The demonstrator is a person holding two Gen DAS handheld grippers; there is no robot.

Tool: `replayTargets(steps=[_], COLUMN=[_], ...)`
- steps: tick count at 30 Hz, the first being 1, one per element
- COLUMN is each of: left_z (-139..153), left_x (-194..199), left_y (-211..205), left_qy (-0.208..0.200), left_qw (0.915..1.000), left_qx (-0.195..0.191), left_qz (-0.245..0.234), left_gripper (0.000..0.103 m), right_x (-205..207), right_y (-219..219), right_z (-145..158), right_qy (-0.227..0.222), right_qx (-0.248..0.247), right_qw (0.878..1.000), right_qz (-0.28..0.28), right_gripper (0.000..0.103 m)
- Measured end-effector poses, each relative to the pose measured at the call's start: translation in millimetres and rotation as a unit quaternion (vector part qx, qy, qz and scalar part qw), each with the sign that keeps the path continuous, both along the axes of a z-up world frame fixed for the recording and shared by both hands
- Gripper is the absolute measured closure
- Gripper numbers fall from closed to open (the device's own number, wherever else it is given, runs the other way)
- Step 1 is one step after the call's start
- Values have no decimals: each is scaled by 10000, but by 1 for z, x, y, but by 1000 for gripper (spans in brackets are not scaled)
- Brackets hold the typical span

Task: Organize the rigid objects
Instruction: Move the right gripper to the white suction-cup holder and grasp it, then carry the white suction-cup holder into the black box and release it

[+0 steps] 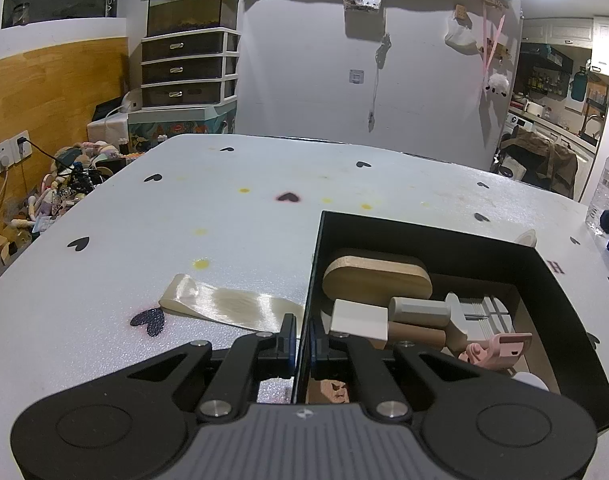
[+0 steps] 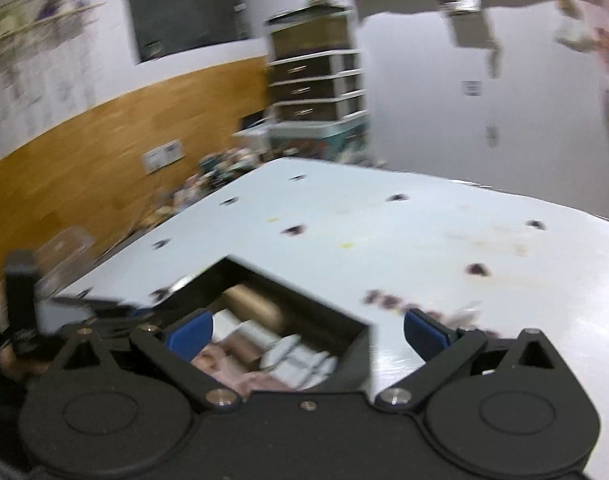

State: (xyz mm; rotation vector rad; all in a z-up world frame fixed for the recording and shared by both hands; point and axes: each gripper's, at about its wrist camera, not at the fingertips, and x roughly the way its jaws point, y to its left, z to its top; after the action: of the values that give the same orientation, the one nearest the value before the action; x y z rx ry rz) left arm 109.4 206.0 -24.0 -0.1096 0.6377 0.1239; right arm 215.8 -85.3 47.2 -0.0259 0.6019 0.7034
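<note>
While the left gripper (image 1: 303, 340) is pinching the near left wall of the black box (image 1: 424, 232) with its fingers shut tight on it, the box is sitting in the lower right of the left wrist view, on the white table with little black hearts (image 1: 224, 208). Many hard things are already lying inside the box: a rounded wooden block (image 1: 376, 276) at the back, a white block (image 1: 358, 318) near the front, a gray cylinder (image 1: 420, 310), a brown wooden roller (image 1: 416, 334), a gray ribbed piece (image 1: 484, 316) and a pink toy (image 1: 500, 350). One thing is still lying out on the table, a shiny cream-colored flat piece (image 1: 228, 304), just left of the box and close to the left gripper. A clear water bottle (image 1: 606, 192) is standing at the far right edge. In the right wrist view, which is blurry, the right gripper (image 2: 306, 332) is hanging over the box with its blue fingers (image 2: 190, 330) spread wide, and nothing is sitting between them. It looks like most of the tidying is done. I think the cream piece is the last thing waiting to go in, though I cannot tell if other things are lying out of sight.
</note>
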Motion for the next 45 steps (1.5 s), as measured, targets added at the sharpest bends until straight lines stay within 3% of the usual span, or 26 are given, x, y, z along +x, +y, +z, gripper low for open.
replayTargets(steps=[7, 12, 19, 25, 32, 37, 39, 45], left_z=[0, 0, 0, 0, 1, 1, 1, 1], left_x=[0, 0, 0, 0, 0, 0, 0, 0], left_y=[0, 1, 2, 2, 3, 3, 2, 2], left_qy=[0, 0, 2, 2, 3, 2, 2, 5], left_qw=[10000, 10000, 10000, 10000, 10000, 10000, 10000, 10000], left_qx=[-1, 2, 4, 2, -1, 3, 1, 7], left_qz=[-1, 1, 4, 8, 7, 6, 8, 6], left_gripper=[97, 97, 97, 97, 97, 97, 97, 97], right_x=[30, 52, 78, 92, 112, 117, 117, 118], right_y=[-28, -29, -28, -27, -32, -29, -27, -26], right_z=[-20, -45, -76, -82, -96, -97, -98, -93], right_qy=[-151, -434, 8, 710, 1821, 1798, 1783, 1643], right_qx=[63, -488, -658, -16, 776, 752, 713, 501], right_qw=[9932, 9860, 9857, 9804, 9518, 9463, 9477, 9542], right_qz=[-1151, -1536, -1553, -1839, -2343, -2579, -2550, -2451], right_gripper=[0, 0, 3, 5, 26, 36, 53, 56])
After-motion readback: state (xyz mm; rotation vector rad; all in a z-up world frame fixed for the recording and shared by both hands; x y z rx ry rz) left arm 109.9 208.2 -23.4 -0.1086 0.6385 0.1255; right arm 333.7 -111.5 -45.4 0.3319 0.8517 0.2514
